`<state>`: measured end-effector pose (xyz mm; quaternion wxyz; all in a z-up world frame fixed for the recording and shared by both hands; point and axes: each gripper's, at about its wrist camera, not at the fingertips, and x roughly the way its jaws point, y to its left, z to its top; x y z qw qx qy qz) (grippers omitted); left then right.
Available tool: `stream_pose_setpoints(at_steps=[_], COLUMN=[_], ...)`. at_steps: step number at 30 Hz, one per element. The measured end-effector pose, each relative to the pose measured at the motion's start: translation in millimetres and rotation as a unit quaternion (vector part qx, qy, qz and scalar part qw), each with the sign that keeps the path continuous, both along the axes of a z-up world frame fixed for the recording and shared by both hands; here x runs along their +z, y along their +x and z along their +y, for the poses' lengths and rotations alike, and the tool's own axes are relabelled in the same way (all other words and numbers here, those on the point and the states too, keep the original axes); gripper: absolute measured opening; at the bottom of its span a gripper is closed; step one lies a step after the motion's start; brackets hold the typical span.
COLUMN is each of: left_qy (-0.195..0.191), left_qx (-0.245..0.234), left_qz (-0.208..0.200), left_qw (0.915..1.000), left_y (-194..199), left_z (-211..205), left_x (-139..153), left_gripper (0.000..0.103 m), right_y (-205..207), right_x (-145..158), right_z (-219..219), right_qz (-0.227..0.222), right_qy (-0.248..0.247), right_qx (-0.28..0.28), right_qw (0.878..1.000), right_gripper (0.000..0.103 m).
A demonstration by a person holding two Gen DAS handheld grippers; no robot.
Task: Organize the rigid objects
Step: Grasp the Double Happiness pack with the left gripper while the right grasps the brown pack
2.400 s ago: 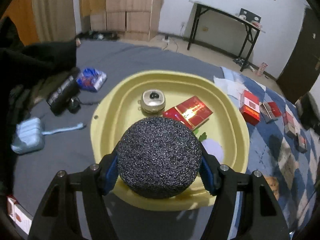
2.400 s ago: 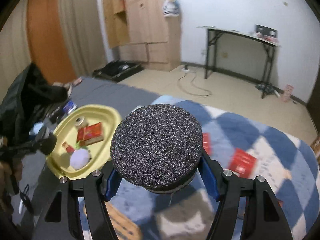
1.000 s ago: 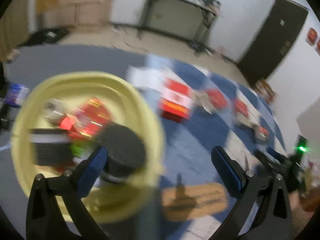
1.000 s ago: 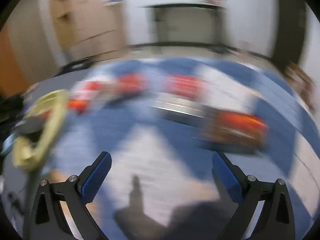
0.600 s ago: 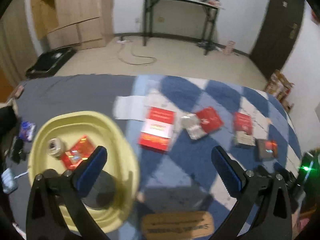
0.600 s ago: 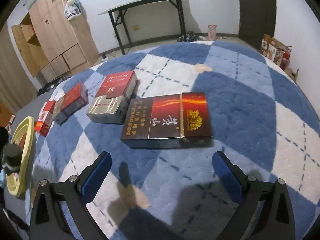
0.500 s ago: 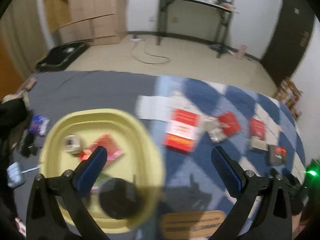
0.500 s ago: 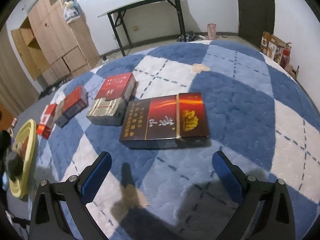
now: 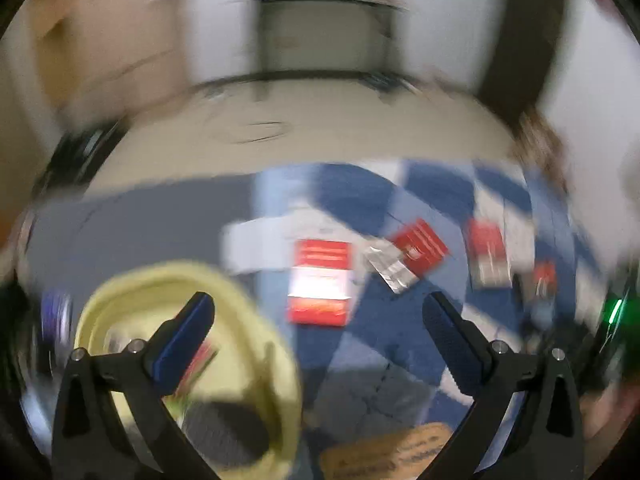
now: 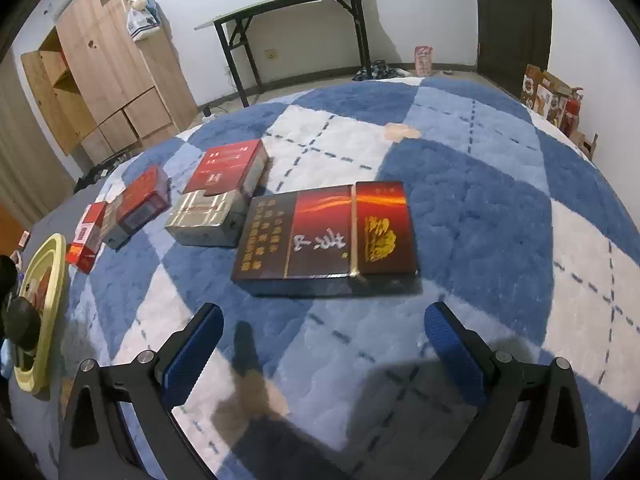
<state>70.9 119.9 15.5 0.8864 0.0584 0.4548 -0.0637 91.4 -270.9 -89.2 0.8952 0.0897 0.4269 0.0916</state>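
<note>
My right gripper (image 10: 322,330) is open and empty, low over the blue-and-white checked rug, just short of a large dark red carton (image 10: 326,236). Behind it lie a silver box (image 10: 204,218), a red box (image 10: 228,168) and more red packs (image 10: 138,204) toward the left. The yellow tray (image 10: 50,276) sits at the far left with a black round object (image 10: 20,322) in it. The left wrist view is blurred: my left gripper (image 9: 318,320) is open and empty above the tray's (image 9: 256,328) right rim, with a red-and-white box (image 9: 320,284) and other red packs (image 9: 420,246) beyond.
A black folding table (image 10: 296,4) and a wooden cabinet (image 10: 104,64) stand by the far wall. A dark door (image 10: 512,16) is at the right, with boxes (image 10: 544,94) on the floor beside it. A brown patch (image 9: 384,456) lies on the rug near my left gripper.
Both grippers have let go of their black round objects and stand open. The right one has come closer to the dark red carton. The left view has swung right, away from the tray.
</note>
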Motion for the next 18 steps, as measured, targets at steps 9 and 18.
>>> stream_pose_setpoints(at_steps=[9,18], left_qy=[0.098,0.068], left_qx=[-0.045,-0.038], left_qz=[0.085,0.107], left_qw=[0.9905,0.9912], left_y=[65.4,74.7], left_z=[-21.9,-29.6], left_x=[-86.1,-106.8], left_gripper=[0.103,0.058], right_y=[15.1,40.1], right_x=[-1.6,-7.2], right_z=[9.1,20.5], right_qz=[-0.008,-0.022], right_qy=[-0.025,-0.073], right_qx=[-0.003,-0.037], right_qw=[1.000,0.996], right_gripper=[0.103,0.093])
